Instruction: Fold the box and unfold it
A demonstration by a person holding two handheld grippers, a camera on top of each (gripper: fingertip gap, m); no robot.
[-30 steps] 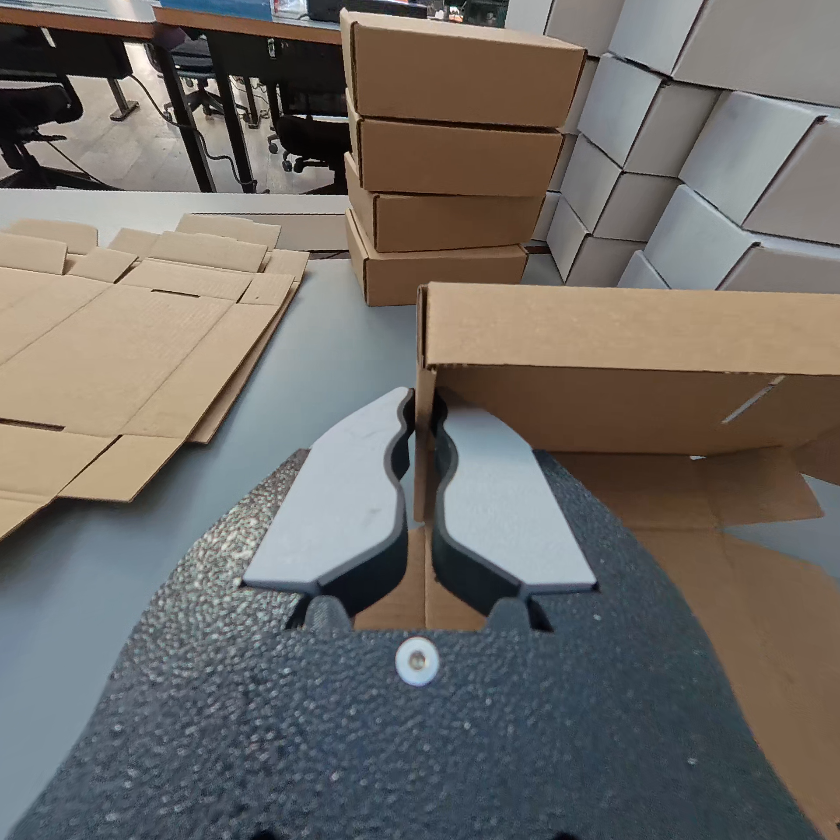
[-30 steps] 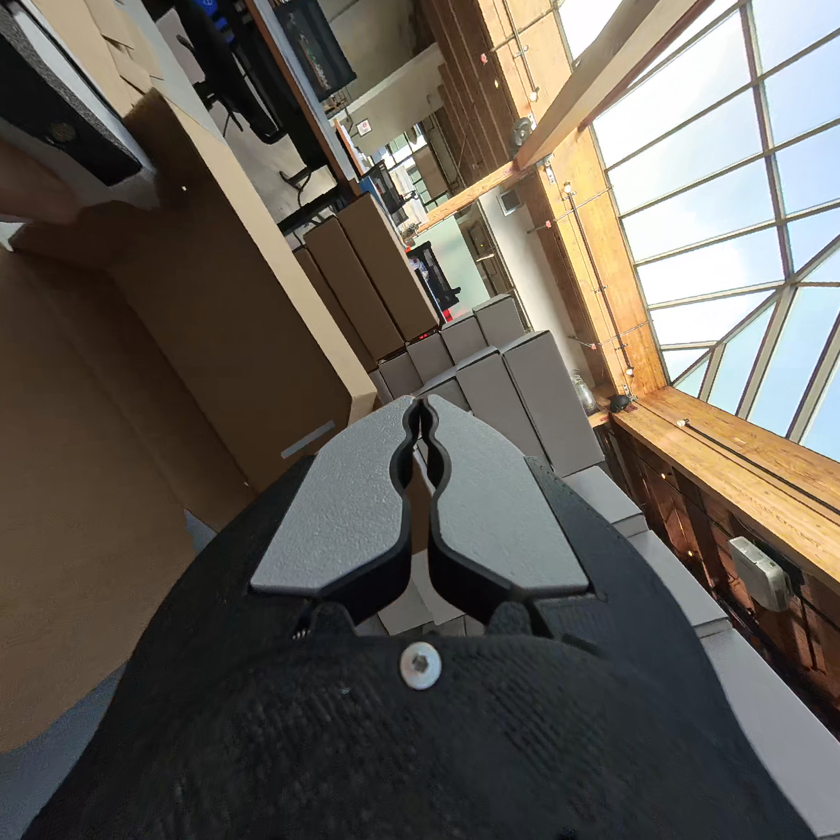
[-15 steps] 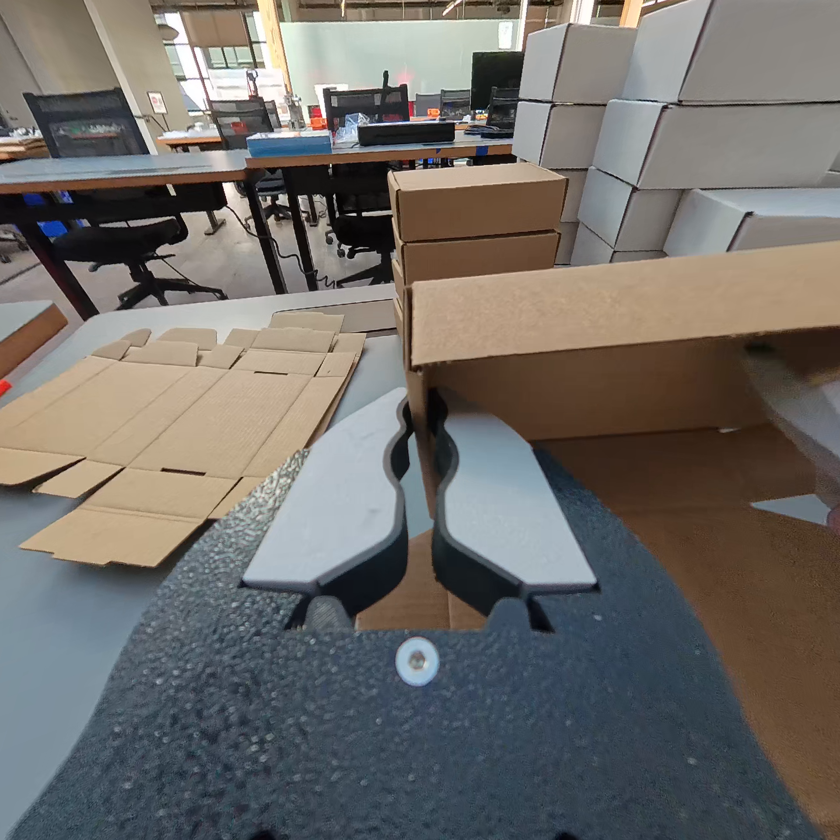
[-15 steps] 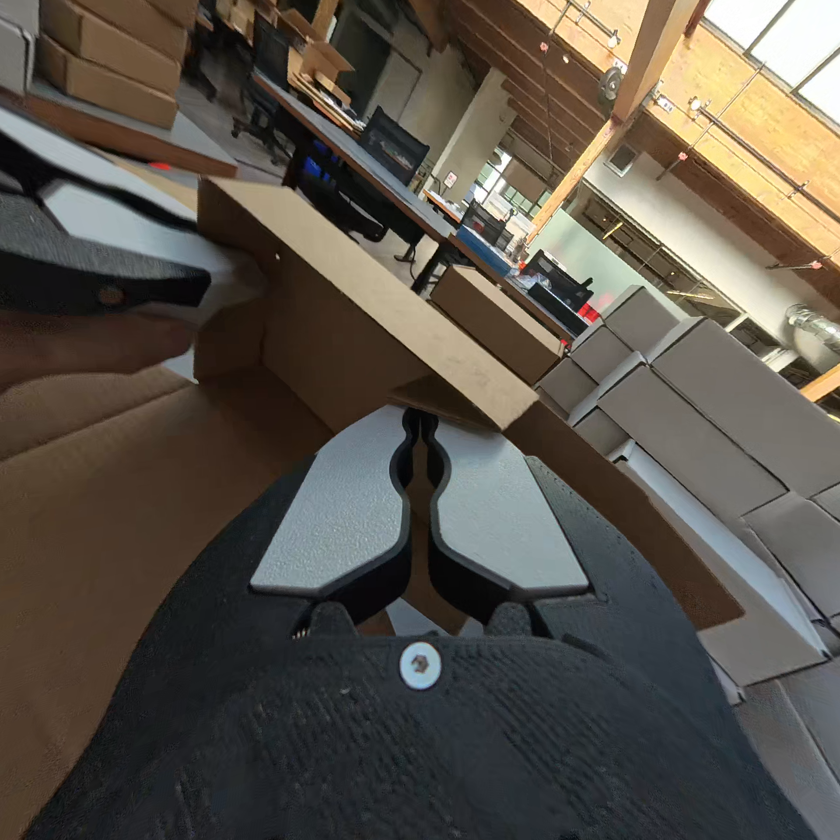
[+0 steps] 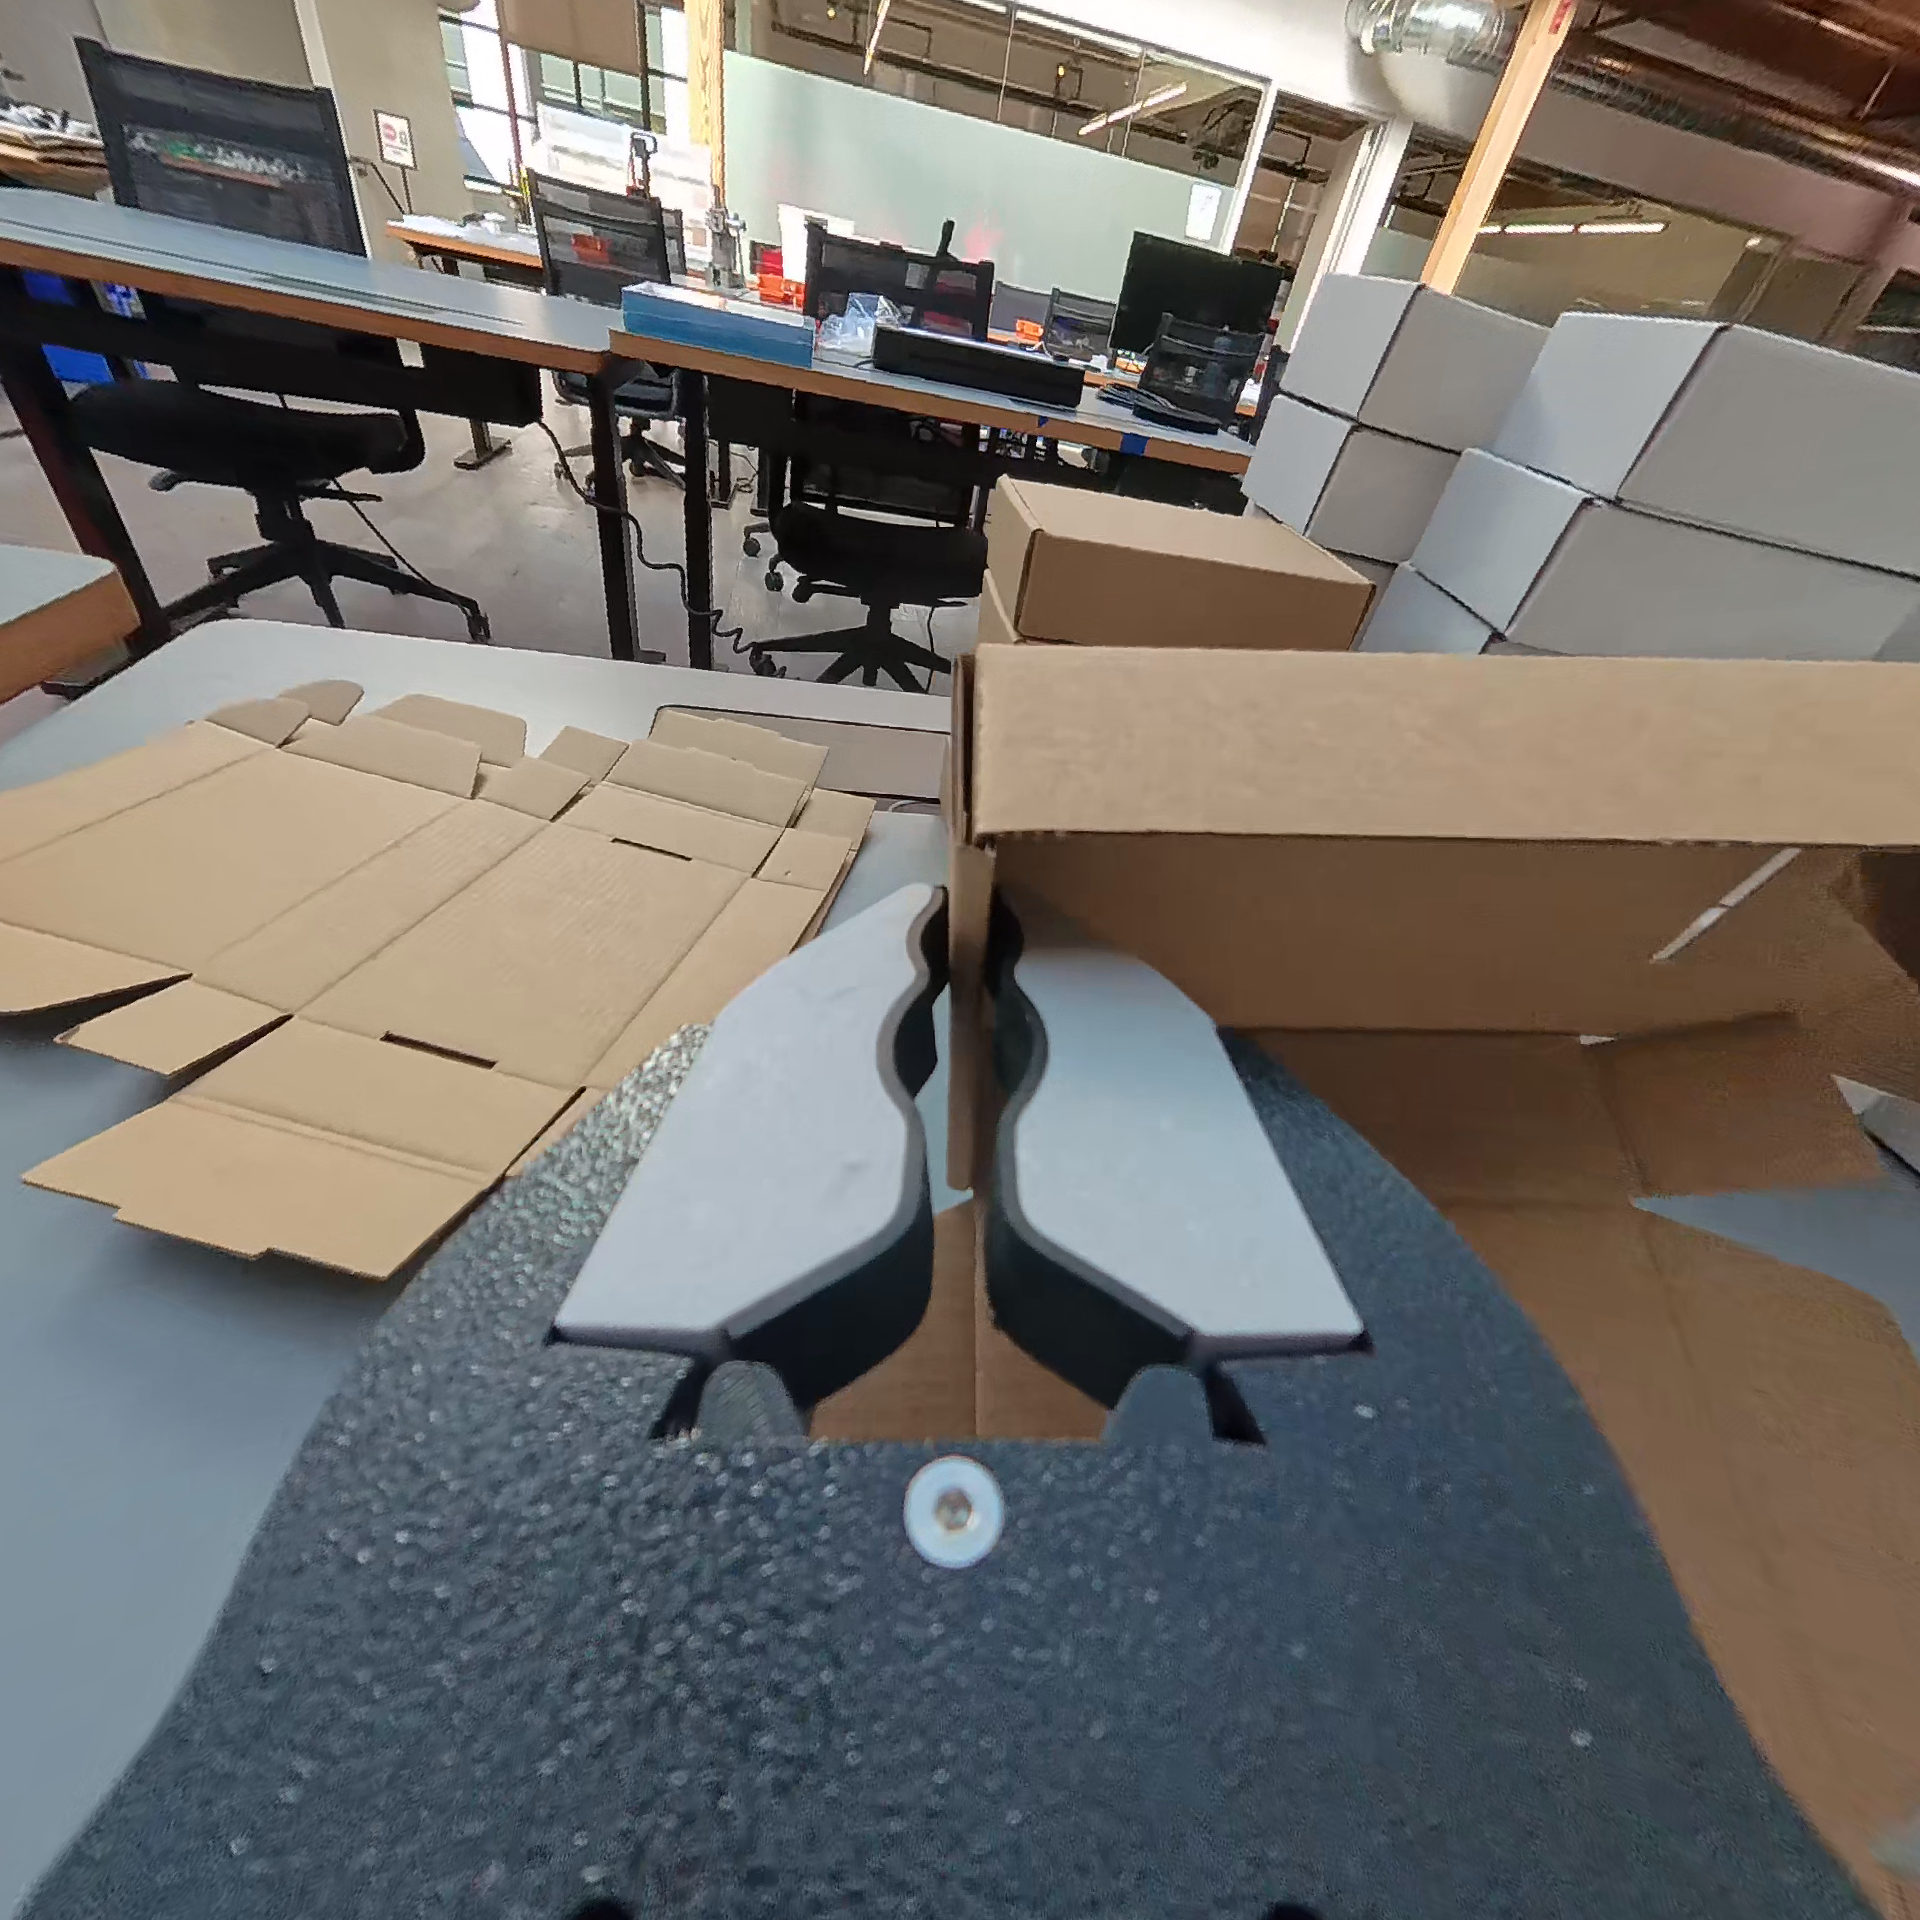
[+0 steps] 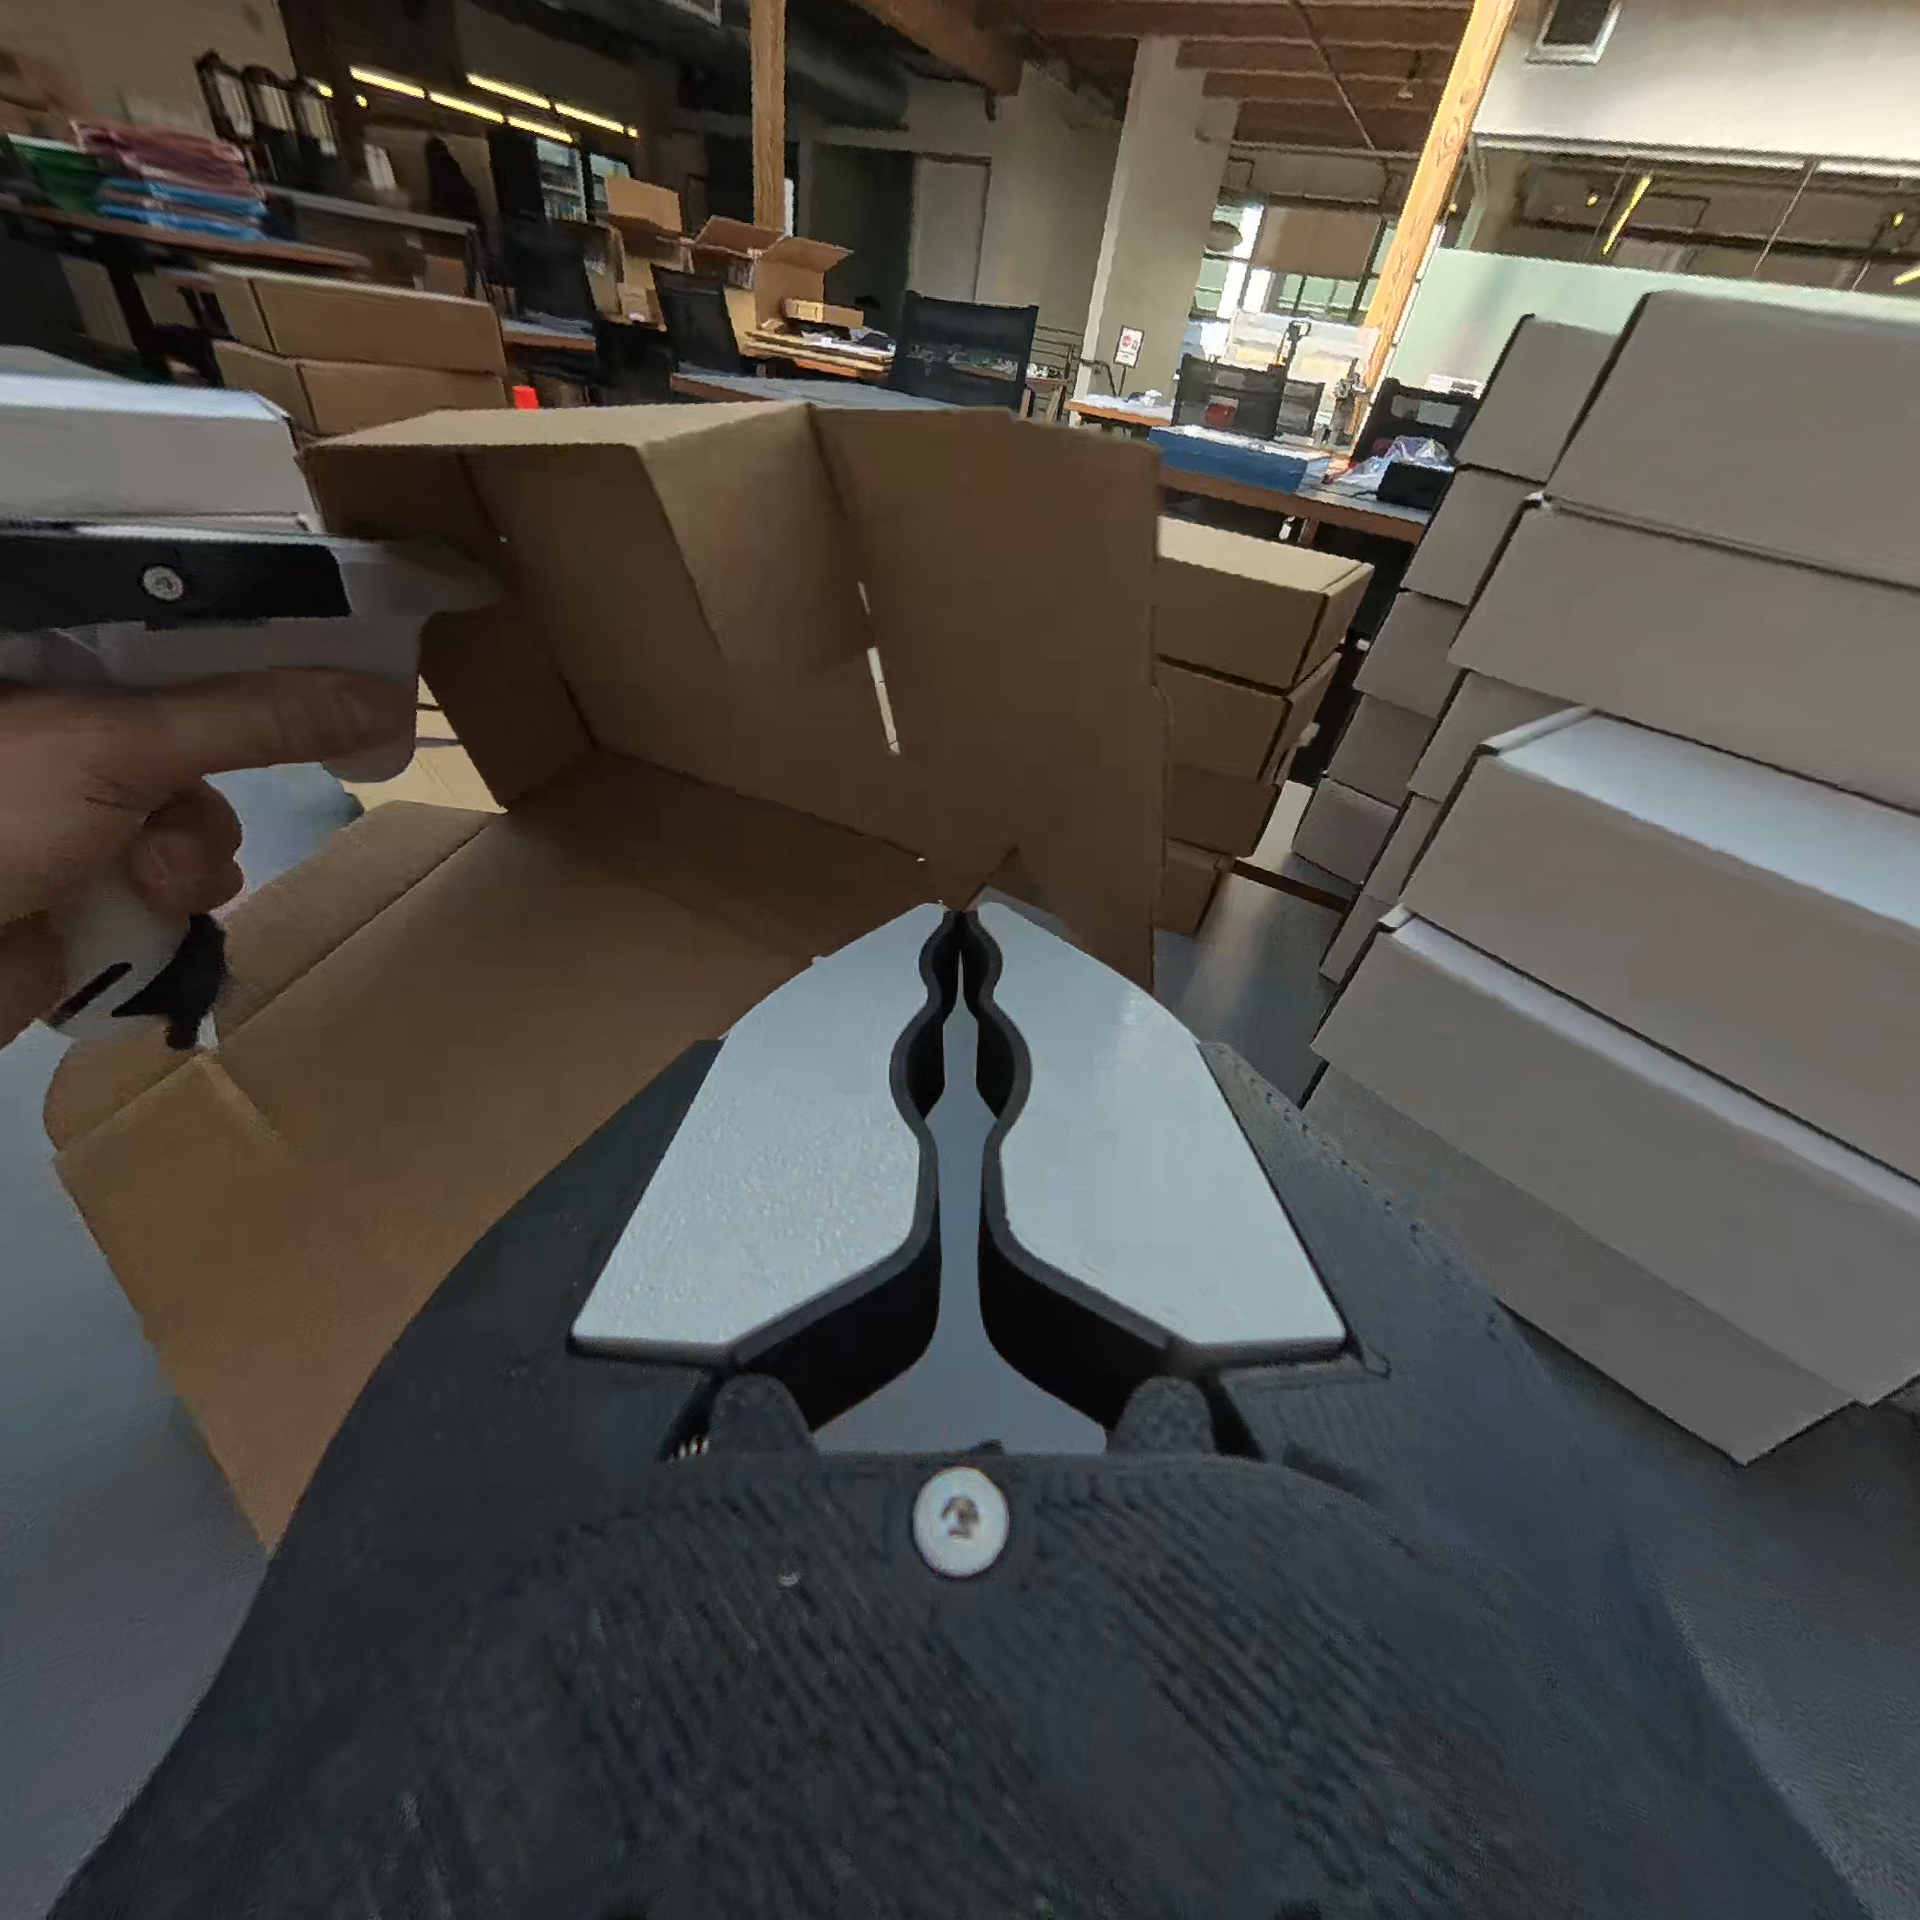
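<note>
Grey table (image 5: pixel 187 1403), half-folded brown box (image 5: pixel 1455 748)

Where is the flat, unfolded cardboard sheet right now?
In the left wrist view, the flat cardboard sheet lies on the grey table, left of the left tool and the half-folded box it grips.

Flat blanks (image 5: pixel 395 956) left of box (image 5: pixel 1434 790); box stack (image 5: pixel 1164 561) behind; piled boxes (image 5: pixel 1704 499) right
</note>
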